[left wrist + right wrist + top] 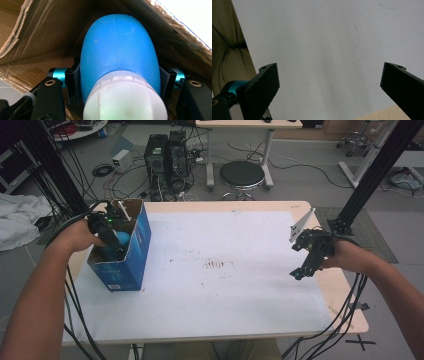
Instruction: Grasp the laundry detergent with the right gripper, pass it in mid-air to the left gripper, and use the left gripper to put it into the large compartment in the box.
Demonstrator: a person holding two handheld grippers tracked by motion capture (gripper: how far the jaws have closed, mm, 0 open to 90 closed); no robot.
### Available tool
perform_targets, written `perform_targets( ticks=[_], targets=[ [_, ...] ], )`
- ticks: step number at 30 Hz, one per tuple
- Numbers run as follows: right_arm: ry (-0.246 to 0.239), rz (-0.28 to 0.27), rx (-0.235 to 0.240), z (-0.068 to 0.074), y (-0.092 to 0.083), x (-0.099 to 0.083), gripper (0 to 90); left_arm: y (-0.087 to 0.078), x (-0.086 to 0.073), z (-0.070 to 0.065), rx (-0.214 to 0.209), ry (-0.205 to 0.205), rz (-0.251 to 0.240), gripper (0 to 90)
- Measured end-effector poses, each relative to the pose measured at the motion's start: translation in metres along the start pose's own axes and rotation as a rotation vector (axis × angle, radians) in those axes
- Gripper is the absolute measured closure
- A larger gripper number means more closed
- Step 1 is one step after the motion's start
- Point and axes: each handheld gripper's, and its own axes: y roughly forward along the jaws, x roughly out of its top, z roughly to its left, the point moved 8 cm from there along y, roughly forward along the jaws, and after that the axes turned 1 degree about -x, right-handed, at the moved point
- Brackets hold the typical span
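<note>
The left claw (114, 242) reached down into the open top of the blue box (135, 251), which stood near the left edge of the bench (260, 206), toward its far left corner. Its jaws were closed on the blue bulb (119, 52), one pad against each flank just above the white cap (124, 100). The bulb's long axis ran straight out along the jaws, cap end nearest the claw's body and rounded blue end pointing deeper into the box; any lowering or release would therefore send the rounded end first toward the box floor. The box flap (175, 27) and brown inner walls stood close around the bulb, so clearance to the walls was the governing relation. The right claw (305, 270) hovered near the right edge of the bench, well apart from the box, jaws spread wide with nothing between them; the left hand (80, 236) was plainly the nearer one. The high view gave the box's place on the white sheet (240, 285) and a glimpse of blue inside it; the left gripper view gave what the high view could not, namely the pads' contact on the bulb and the seam down its length. The right gripper view gave bare sheet between its jaws.
</note>
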Motion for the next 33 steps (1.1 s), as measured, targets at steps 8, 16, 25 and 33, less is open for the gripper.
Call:
perform_targets(
  ticks=[8,16,25,33],
  targets=[
    [-0.003,-0.013,-0.002,0.001,-0.003,0.0,1.3,-0.013,0.002,0.004,0.014,-0.053,-0.076,32.9],
    [-0.007,-0.029,-0.015,0.001,-0.006,0.002,1.3,-0.048,0.003,0.002,0.024,-0.068,-0.133,28.0],
    [-0.015,-0.032,-0.02,0.004,-0.01,0.003,1.3,-0.079,0.01,-0.013,0.003,-0.061,-0.209,28.0],
    [-0.01,-0.053,-0.034,0.004,-0.013,0.004,1.3,-0.097,0.029,-0.034,0.008,-0.04,-0.244,27.9]
  ],
)
